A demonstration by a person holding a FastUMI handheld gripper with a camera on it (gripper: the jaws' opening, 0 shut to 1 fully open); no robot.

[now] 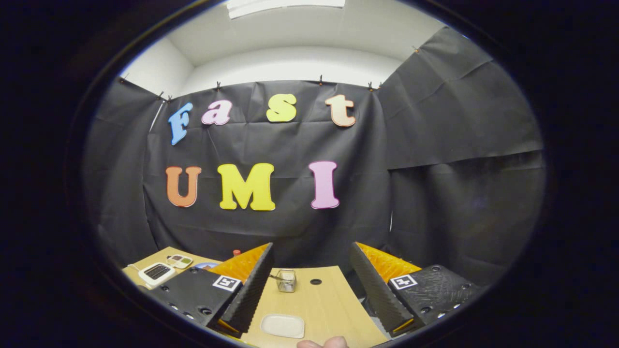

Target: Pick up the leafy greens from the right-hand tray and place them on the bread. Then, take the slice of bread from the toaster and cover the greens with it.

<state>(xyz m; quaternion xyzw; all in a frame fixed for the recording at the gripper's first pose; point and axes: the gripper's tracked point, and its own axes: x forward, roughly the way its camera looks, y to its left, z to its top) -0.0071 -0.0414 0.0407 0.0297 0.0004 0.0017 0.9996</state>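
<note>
My gripper (312, 249) is held high above a wooden table (333, 309), and it is open with nothing between its wide-spread black ribbed fingers (251, 290). Between the fingers, far below, a small silvery toaster (286, 281) stands near the table's back edge. Nearer to me, also between the fingers, lies a pale white tray (283, 326); what it holds is too small to tell. A person's fingertips (323, 343) show just beneath the tray.
A dark round hole (316, 281) is in the tabletop right of the toaster. Beyond the left finger lie a white device (156, 273), a smaller white pad (180, 261), a blue round item (207, 265) and a small red object (236, 252).
</note>
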